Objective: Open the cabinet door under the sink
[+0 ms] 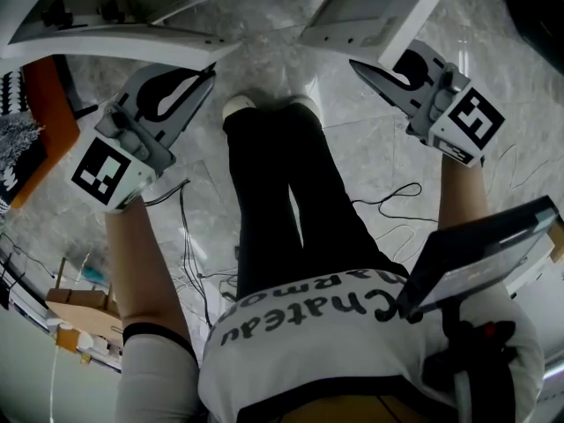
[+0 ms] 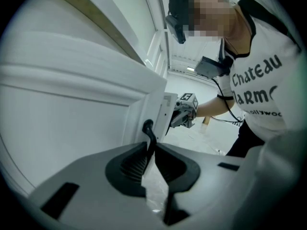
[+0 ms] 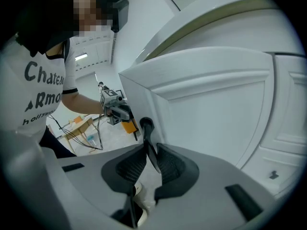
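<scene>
Two white cabinet doors stand swung out toward me. The left door [image 1: 106,33] [image 2: 72,95] has a black handle [image 2: 148,131], and my left gripper [image 1: 208,71] [image 2: 152,146] is shut on it. The right door [image 1: 370,7] [image 3: 211,104] carries a matching black handle [image 3: 146,131] that runs down between the ribbed pads of my right gripper [image 1: 355,63] [image 3: 151,151], which is shut on it. Each gripper view also shows the other gripper at its door's edge: the right gripper [image 2: 184,110] and the left gripper [image 3: 115,110].
My legs and white shoes [image 1: 238,106] stand between the two doors on a grey marble floor. Black cables [image 1: 388,203] trail across the floor. An orange object [image 1: 48,113] and a low wooden stand [image 1: 79,311] sit at the left. A dark flat device [image 1: 480,254] hangs at my chest.
</scene>
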`<state>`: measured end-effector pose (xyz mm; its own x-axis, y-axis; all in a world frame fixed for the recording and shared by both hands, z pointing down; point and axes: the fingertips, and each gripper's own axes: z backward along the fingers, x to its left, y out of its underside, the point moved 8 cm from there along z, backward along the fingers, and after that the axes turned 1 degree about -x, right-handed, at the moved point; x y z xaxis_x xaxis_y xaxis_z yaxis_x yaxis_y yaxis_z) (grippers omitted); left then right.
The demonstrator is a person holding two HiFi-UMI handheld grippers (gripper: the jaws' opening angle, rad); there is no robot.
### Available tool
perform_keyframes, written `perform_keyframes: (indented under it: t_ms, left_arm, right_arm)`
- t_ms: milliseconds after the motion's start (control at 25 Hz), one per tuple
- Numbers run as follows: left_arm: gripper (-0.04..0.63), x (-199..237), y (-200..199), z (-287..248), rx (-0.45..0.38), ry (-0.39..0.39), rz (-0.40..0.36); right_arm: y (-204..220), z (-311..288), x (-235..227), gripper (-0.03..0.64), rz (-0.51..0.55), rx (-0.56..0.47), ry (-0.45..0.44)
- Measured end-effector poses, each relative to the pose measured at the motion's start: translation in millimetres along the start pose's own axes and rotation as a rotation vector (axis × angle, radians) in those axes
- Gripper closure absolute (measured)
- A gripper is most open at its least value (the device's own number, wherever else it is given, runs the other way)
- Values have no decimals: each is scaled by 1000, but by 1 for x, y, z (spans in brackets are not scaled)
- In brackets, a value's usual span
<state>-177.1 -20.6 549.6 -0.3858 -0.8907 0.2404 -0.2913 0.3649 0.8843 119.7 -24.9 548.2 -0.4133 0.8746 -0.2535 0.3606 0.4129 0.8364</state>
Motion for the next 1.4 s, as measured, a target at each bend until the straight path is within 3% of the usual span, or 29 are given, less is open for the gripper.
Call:
perform_keyframes:
  t_ms: [880, 1400]
  left_arm:
    - [561, -16, -4, 4, -3, -30, 34]
    - [561, -17, -3, 7, 3, -65, 33]
  right_arm:
    - [15, 39, 3, 541, -78, 5, 19]
    - [16, 43, 2, 542, -68, 24, 25]
